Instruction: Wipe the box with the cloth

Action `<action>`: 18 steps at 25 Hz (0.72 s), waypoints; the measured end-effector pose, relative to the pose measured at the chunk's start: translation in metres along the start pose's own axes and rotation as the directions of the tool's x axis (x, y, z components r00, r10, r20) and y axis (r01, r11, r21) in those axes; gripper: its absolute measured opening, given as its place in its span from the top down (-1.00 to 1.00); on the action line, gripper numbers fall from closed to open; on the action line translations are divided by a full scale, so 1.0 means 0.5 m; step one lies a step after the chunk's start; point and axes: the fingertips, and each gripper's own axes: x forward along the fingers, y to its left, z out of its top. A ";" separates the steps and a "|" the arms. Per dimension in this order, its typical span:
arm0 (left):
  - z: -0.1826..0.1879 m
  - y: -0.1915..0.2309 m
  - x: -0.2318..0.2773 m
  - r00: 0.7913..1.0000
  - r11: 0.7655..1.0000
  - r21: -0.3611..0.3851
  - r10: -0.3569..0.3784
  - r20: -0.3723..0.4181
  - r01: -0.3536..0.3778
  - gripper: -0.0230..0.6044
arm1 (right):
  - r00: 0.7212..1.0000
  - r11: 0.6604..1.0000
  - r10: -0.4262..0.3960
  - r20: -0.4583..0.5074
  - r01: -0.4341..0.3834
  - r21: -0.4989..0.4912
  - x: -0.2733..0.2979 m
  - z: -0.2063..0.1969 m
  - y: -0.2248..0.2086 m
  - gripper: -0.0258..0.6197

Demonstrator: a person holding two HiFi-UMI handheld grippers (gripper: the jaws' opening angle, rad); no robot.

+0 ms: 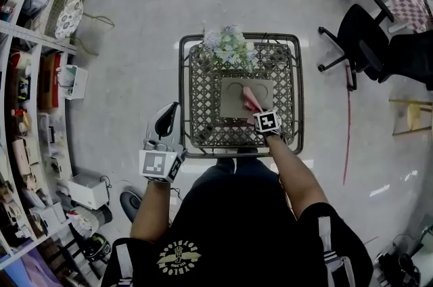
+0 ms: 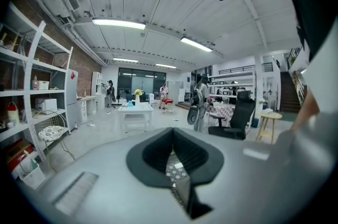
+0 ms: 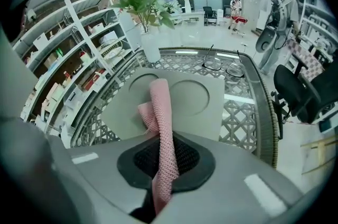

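A flat grey box (image 1: 237,99) with two round recesses lies on the lattice-topped table (image 1: 296,96). My right gripper (image 1: 259,114) is over the box's near right edge, shut on a pink cloth (image 1: 251,97) that drapes forward onto the box. In the right gripper view the cloth (image 3: 160,112) runs up from between the jaws of that gripper (image 3: 162,162) and rests on the box (image 3: 198,99). My left gripper (image 1: 166,122) hangs off the table's left side, away from the box. It (image 2: 174,165) is shut with nothing in it.
A vase of flowers (image 1: 229,45) stands at the table's far edge behind the box, and glasses (image 3: 222,65) lie on the lattice to the far right. Shelving (image 1: 27,82) lines the left wall. A black office chair (image 1: 362,42) stands at the right.
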 end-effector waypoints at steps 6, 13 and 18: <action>-0.006 -0.027 0.009 1.000 1.000 0.010 -0.013 -0.026 0.013 0.93 | 0.999 0.998 -0.040 -0.013 0.040 0.044 -0.024 -0.041 -0.063 0.87; 0.012 -0.038 0.014 1.000 0.999 0.022 -0.026 0.010 0.026 0.93 | 0.998 0.995 -0.059 -0.027 0.061 0.079 -0.049 -0.068 -0.105 0.87; 0.028 -0.042 0.013 0.999 0.999 0.037 -0.030 0.018 0.029 0.93 | 0.999 0.987 -0.042 0.022 0.038 0.153 -0.086 -0.062 -0.113 0.87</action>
